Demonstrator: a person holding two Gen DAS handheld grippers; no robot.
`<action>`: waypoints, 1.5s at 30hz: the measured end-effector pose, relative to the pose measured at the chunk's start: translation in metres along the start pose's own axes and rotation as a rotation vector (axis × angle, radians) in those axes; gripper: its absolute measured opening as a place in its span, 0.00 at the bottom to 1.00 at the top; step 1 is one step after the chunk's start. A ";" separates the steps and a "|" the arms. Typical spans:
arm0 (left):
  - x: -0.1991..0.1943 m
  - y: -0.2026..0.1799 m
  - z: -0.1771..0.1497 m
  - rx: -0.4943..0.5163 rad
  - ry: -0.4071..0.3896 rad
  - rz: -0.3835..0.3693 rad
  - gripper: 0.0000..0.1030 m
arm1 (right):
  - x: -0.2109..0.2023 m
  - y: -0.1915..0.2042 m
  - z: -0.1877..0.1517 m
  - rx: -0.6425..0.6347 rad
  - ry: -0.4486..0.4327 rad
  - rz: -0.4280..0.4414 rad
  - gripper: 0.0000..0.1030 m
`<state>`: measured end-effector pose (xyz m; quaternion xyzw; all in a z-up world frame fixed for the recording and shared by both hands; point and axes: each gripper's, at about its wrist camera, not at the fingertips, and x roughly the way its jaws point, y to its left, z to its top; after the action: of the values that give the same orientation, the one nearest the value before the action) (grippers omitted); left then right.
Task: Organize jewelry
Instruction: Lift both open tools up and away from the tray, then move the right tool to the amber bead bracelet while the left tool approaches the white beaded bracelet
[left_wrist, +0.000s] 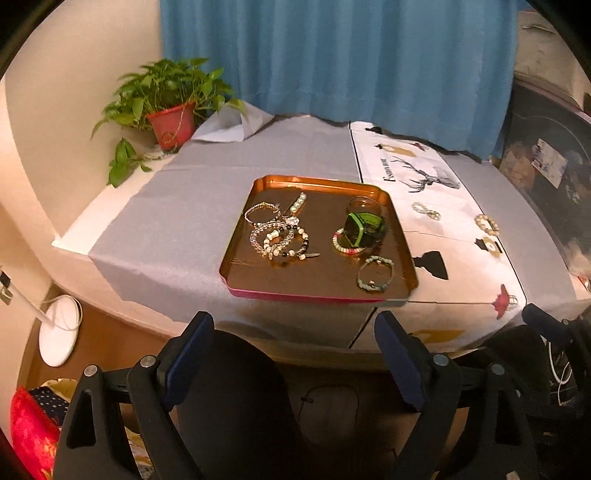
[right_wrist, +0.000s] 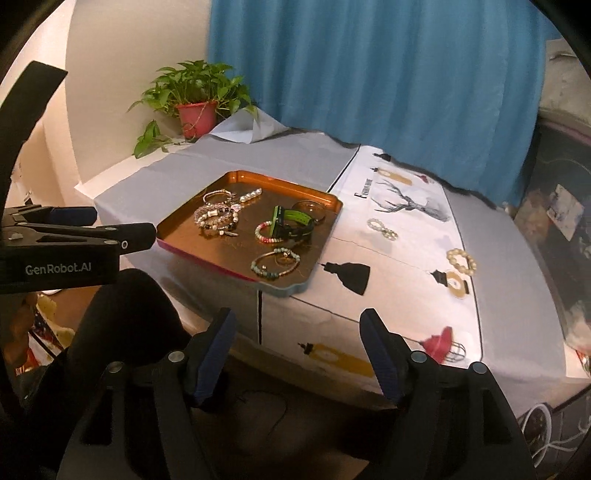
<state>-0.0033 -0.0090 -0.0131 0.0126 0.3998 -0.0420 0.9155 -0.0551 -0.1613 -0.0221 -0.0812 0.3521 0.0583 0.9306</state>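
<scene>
Jewelry sits mostly in the copper tray (left_wrist: 240, 236) ahead of the left gripper (left_wrist: 293, 354), whose jaws gape with nothing between them. Right gripper (right_wrist: 297, 354) likewise stands released and empty; beyond it, two pearl bracelets (right_wrist: 382, 227) (right_wrist: 461, 260) lie on the printed cloth (right_wrist: 406, 295), right of the tray.

Tray (left_wrist: 236, 254): on the table, holding the watch (left_wrist: 364, 229).
Plant (left_wrist: 171, 99): behind, left.
Bracelets (left_wrist: 487, 224): right of tray.
</scene>
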 end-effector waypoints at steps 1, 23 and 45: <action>-0.005 -0.001 -0.002 0.005 -0.010 0.000 0.84 | -0.005 0.000 -0.002 0.001 -0.004 -0.002 0.68; -0.032 -0.023 -0.010 0.061 -0.048 0.005 0.86 | -0.028 -0.008 -0.013 0.031 -0.031 -0.007 0.69; 0.012 -0.095 0.038 0.213 -0.026 -0.032 0.86 | 0.006 -0.114 -0.025 0.234 0.004 -0.150 0.69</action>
<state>0.0244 -0.1063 0.0048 0.1028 0.3812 -0.0990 0.9134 -0.0480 -0.2779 -0.0322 0.0018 0.3511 -0.0529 0.9348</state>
